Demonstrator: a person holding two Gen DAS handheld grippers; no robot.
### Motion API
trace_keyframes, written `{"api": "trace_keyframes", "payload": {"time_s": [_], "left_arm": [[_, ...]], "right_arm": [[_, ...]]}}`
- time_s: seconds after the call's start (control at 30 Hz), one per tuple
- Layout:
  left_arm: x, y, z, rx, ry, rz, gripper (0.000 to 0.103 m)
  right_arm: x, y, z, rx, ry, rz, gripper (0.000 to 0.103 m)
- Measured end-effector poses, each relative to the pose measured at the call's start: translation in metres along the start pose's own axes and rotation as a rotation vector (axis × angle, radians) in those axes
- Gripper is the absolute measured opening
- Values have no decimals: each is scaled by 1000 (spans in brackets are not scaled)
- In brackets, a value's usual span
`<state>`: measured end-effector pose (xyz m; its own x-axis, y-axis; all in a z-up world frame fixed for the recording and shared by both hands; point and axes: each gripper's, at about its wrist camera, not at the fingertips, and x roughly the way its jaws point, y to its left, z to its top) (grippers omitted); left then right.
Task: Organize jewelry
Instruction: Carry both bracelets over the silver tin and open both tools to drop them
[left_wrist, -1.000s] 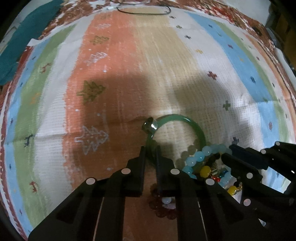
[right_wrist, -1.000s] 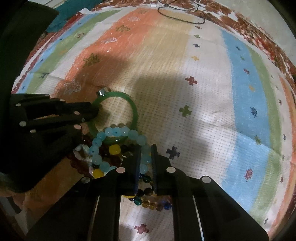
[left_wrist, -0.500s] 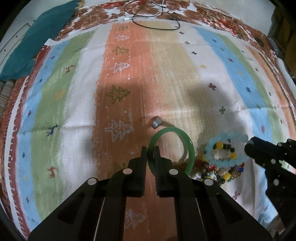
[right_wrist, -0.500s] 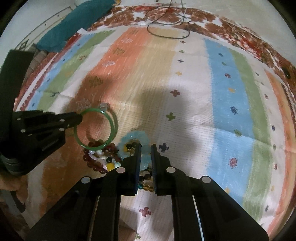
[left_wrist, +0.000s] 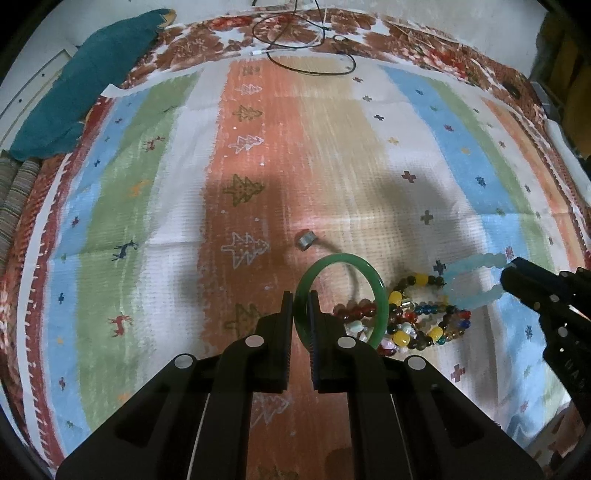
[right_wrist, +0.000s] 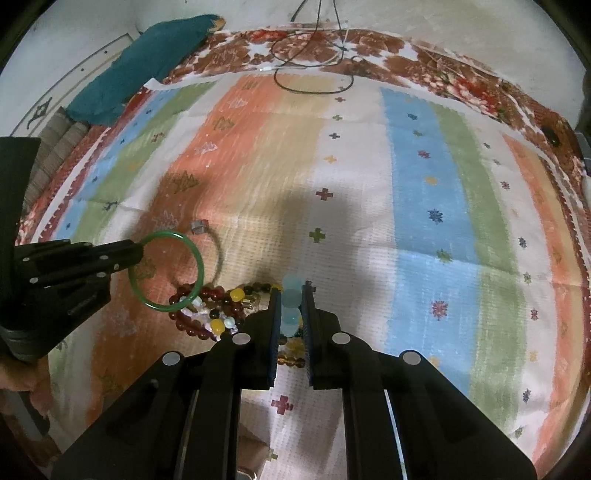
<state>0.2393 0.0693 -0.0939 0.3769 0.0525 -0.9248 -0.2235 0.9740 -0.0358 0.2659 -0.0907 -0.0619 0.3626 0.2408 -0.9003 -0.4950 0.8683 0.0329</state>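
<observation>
With the left tool (left_wrist: 301, 306) clamped on the green bangle (left_wrist: 376, 295) and the right tool (right_wrist: 290, 308) pinching the pale blue bead bracelet (right_wrist: 290, 295) above the bracelet pile (left_wrist: 413, 325), part them slowly to avoid snagging.

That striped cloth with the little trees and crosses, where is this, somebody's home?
Probably a home, perhaps a bed or floor mat. The striped cloth lies over a floral spread, a teal garment is bunched at the far corner, and a charging cable trails across the far edge.
</observation>
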Motion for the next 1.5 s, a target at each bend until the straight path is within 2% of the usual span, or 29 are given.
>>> {"api": "trace_keyframes", "payload": {"time_s": [0.47,0.97,1.5], "left_arm": [[-26,-3,-17,16,-35,-1,7],[-70,-3,-48,8,-93,-26,7],[-98,-12,-83,8,-137,-25,7]], "right_arm": [[-33,2,-12,13,-72,10,12],[-64,12,-37,7,-124,23,12],[-94,29,-62,-18,-189,51,12]]}}
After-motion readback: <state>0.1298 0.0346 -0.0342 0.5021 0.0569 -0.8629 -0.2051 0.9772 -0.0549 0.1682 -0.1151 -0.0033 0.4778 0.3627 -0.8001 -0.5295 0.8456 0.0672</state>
